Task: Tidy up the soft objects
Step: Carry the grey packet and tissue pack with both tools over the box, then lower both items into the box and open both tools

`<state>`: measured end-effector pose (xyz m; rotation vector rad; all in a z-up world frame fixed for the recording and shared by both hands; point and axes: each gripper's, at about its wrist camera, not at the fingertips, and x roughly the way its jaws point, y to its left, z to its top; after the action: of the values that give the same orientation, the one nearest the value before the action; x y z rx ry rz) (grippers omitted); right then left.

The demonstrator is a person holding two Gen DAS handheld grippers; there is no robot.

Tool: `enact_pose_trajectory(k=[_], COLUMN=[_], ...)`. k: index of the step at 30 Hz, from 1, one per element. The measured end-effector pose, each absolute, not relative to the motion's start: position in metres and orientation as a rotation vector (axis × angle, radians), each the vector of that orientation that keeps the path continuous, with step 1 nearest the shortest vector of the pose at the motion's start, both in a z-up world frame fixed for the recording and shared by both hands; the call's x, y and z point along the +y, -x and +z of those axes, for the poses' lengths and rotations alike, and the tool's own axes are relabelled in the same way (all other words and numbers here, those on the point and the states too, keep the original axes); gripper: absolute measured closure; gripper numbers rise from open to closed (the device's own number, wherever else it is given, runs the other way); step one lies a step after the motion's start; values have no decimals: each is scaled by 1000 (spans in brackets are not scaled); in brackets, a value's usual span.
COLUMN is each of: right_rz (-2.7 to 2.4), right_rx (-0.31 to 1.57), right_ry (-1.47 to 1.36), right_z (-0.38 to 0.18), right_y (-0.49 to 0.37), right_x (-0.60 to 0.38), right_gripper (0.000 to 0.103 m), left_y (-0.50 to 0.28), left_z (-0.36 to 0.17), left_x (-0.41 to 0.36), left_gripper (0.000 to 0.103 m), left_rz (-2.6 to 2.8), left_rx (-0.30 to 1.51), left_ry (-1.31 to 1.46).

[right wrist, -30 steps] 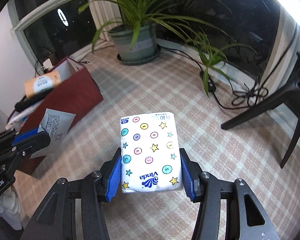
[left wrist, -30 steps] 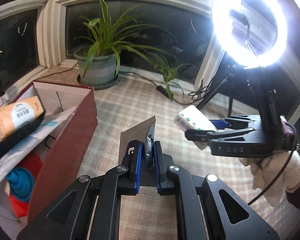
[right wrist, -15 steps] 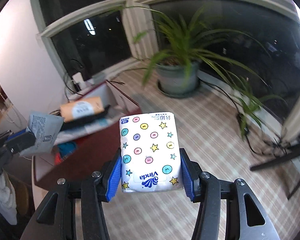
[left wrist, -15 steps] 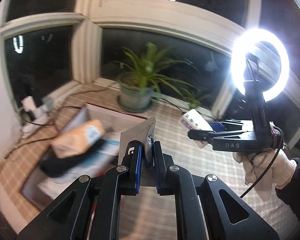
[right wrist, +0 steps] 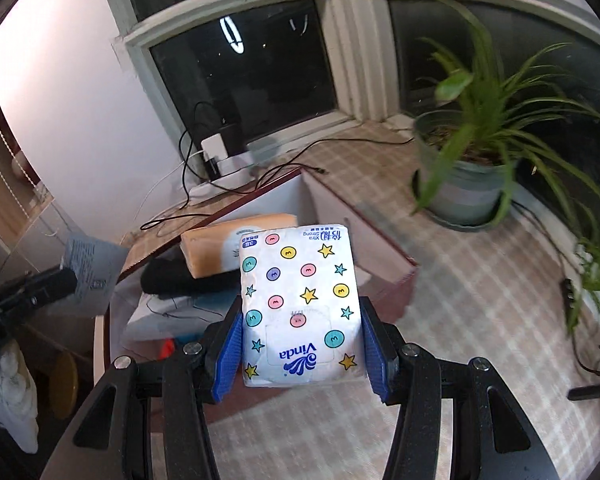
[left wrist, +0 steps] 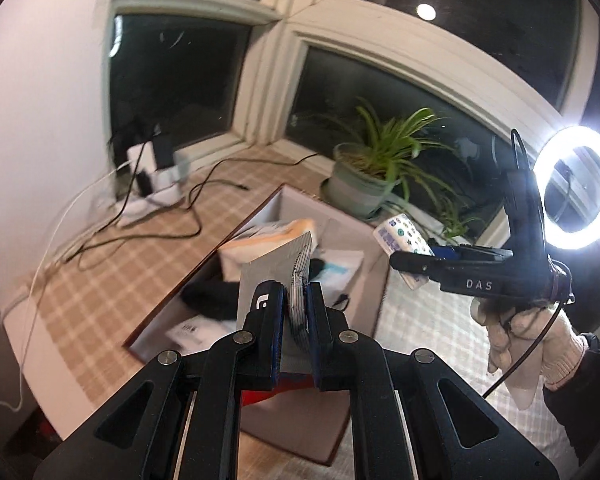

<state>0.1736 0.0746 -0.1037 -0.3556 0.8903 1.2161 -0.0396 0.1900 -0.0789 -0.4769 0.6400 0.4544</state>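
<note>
My left gripper point(left wrist: 296, 300) is shut on a flat grey foil pouch point(left wrist: 276, 264) and holds it above the near end of an open red-brown box point(left wrist: 180, 280). My right gripper point(right wrist: 302, 344) is shut on a white Vinda tissue pack point(right wrist: 300, 308) with coloured dots and stars, held above the box's point(right wrist: 380, 256) near right side. In the box lie an orange tissue pack point(right wrist: 220, 248), a black soft item point(right wrist: 172, 280) and white packets. The left wrist view shows the right gripper point(left wrist: 420, 264) with the tissue pack point(left wrist: 400, 236) over the box's right wall.
A potted plant point(left wrist: 364, 184) stands behind the box on the checked floor mat; it also shows in the right wrist view point(right wrist: 468, 184). A power strip with cables point(left wrist: 148, 184) lies by the window. A ring light point(left wrist: 576, 188) on a stand shines at the right.
Both grippers have risen and moved left from beside the box to above it, each still holding its item. The box interior now shows from above.
</note>
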Motion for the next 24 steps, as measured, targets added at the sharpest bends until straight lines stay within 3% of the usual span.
enact_pose_trajectory(k=[18, 21, 24], right_rz=[1194, 1197, 1198], right_rx=[957, 955, 952], right_ry=[411, 410, 400], right_z=[-137, -136, -134], right_y=[-160, -159, -159], right_x=[123, 123, 120], right_gripper=[53, 47, 45], left_y=[33, 32, 33], left_z=[-110, -111, -111], left_x=[201, 201, 201], left_gripper=[91, 86, 69], left_rz=[480, 474, 480], left_rx=[688, 694, 690], left_ry=[509, 505, 508])
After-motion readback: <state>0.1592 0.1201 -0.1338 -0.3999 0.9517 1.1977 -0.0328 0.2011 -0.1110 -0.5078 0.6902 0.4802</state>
